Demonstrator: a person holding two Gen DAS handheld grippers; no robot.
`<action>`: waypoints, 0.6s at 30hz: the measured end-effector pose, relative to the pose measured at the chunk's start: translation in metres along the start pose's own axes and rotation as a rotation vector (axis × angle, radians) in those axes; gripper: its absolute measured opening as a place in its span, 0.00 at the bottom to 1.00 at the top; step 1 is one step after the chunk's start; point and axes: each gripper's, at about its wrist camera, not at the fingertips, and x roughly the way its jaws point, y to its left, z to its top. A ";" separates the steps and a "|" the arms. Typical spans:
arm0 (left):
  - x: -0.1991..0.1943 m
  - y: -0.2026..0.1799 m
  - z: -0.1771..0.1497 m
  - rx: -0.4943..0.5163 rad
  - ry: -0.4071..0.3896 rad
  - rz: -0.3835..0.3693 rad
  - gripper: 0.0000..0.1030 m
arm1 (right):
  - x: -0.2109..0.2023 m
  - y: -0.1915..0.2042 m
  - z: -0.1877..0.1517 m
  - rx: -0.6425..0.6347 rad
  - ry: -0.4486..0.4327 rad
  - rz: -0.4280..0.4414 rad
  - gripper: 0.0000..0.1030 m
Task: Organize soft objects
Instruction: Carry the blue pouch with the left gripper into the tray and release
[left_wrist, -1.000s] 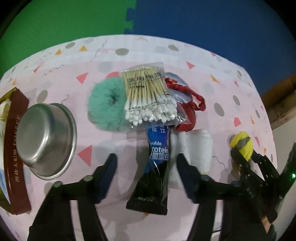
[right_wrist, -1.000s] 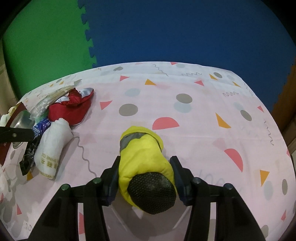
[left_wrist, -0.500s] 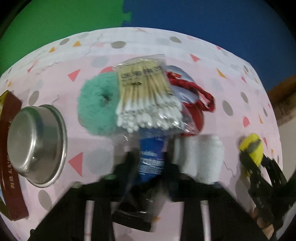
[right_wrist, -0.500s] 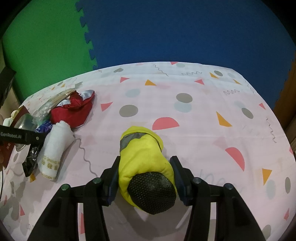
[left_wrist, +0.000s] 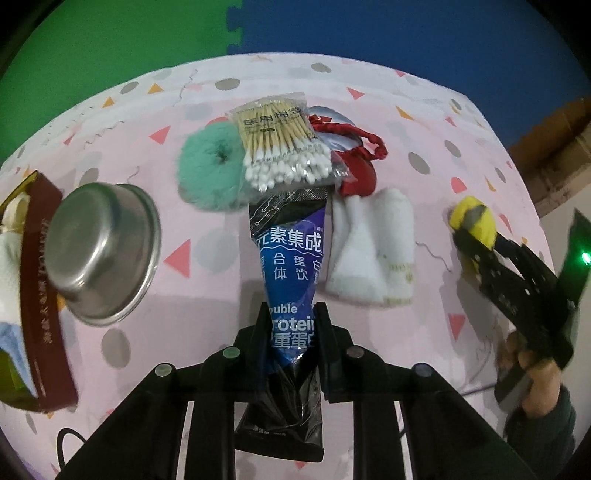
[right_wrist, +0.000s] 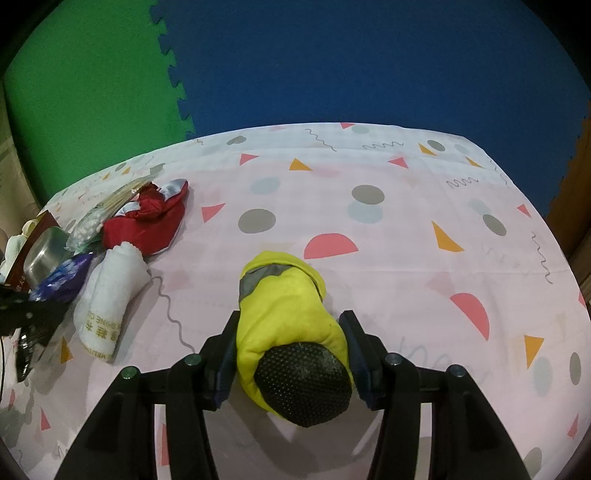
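My left gripper (left_wrist: 291, 322) is shut on a blue and black protein drink pouch (left_wrist: 291, 254) that points toward the pile ahead. The pile holds a green fluffy scrunchie (left_wrist: 208, 166), a bag of cotton swabs (left_wrist: 282, 144), a red cloth pouch (left_wrist: 356, 166) and a white folded towel (left_wrist: 371, 247). My right gripper (right_wrist: 290, 330) is shut on a yellow rolled glove (right_wrist: 286, 306) with a black dotted end, resting on the pink tablecloth (right_wrist: 406, 236). The glove (left_wrist: 474, 219) and right gripper also show at the right of the left wrist view.
A steel bowl (left_wrist: 99, 251) lies tilted against a dark red box (left_wrist: 40, 280) at the left. The towel (right_wrist: 109, 291), red pouch (right_wrist: 147, 221) and bowl (right_wrist: 44, 254) show at the left of the right wrist view. A green and blue foam mat lies beyond the table.
My left gripper closed on the drink pouch and lifted its near end, drawing it partly out from under the cotton swabs. The right gripper and glove stayed still.
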 end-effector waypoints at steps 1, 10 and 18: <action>-0.003 0.001 -0.003 0.005 -0.006 -0.003 0.18 | 0.000 0.000 0.000 -0.001 0.000 -0.001 0.52; -0.045 0.023 -0.021 -0.007 -0.080 0.025 0.18 | 0.001 0.002 0.001 -0.012 0.003 -0.011 0.52; -0.091 0.082 -0.029 -0.079 -0.163 0.123 0.18 | 0.001 0.003 0.001 -0.022 0.005 -0.023 0.52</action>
